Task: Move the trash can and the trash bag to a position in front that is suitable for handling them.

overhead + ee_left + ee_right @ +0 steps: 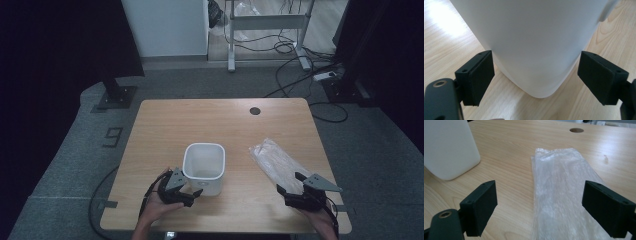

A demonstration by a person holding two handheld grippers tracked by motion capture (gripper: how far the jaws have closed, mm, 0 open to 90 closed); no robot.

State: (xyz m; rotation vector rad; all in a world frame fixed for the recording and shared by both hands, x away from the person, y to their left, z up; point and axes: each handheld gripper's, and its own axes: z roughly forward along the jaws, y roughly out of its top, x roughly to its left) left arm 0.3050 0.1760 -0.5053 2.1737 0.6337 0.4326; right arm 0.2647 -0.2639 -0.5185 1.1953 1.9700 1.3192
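A: What are you working on, and where?

B: Your light wooden table (165,120) stands on grey carpet, with a round cable hole (255,111) near its far edge. Dark curtains hang left and right; cables trail across the floor beyond.

A: Which way does the bag lie?

B: The clear plastic bag (276,163) lies flat on the right half, its long axis running from far-left to near-right, the near end by your right gripper (289,191). It's thin, crinkled and see-through.

A: And the bin?

B: The white plastic bin (204,169) stands upright near the middle, mouth up, rounded corners.

A: The tools?

B: Your left gripper (194,192) is spread wide around the bin's near corner, gripping nothing. Your right one is equally wide over the bag, holding nothing
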